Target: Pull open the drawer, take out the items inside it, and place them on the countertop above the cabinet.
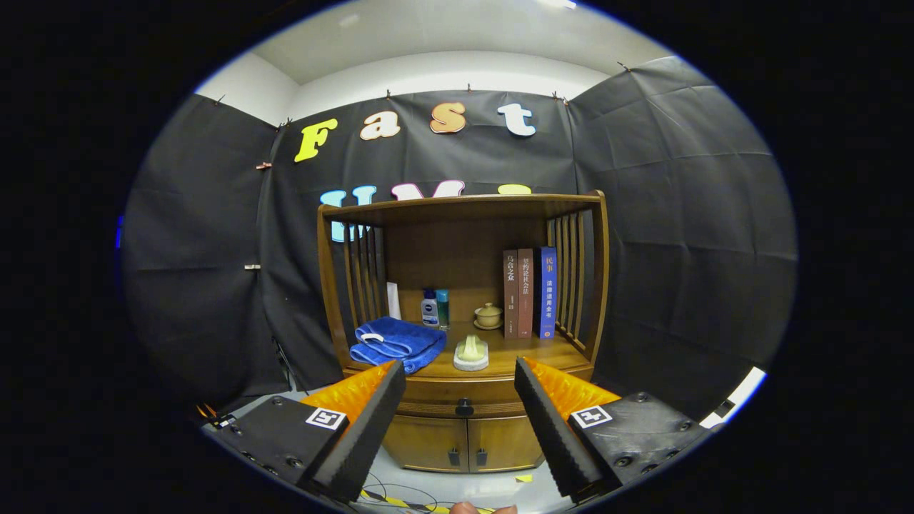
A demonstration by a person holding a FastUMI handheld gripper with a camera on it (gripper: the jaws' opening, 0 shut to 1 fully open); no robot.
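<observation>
A wooden cabinet [464,285] stands ahead against the booth wall. Its drawer [460,400] is shut, with a dark knob [464,407] in the middle, seen between my fingers. On the countertop [528,353] above the drawer lie a folded blue towel [397,343] at the left and a small white dish with a pale item [471,353] in the middle. My gripper [460,389] is open and some way short of the cabinet, with nothing between its fingers. What lies inside the drawer is hidden.
At the back of the countertop stand two small bottles [434,308], a lidded cup [488,315] and three upright books [528,293]. Slatted side rails [571,278] and a top shelf [464,207] enclose it. Two cupboard doors [464,442] sit below the drawer. Cables and striped tape [400,496] lie on the floor.
</observation>
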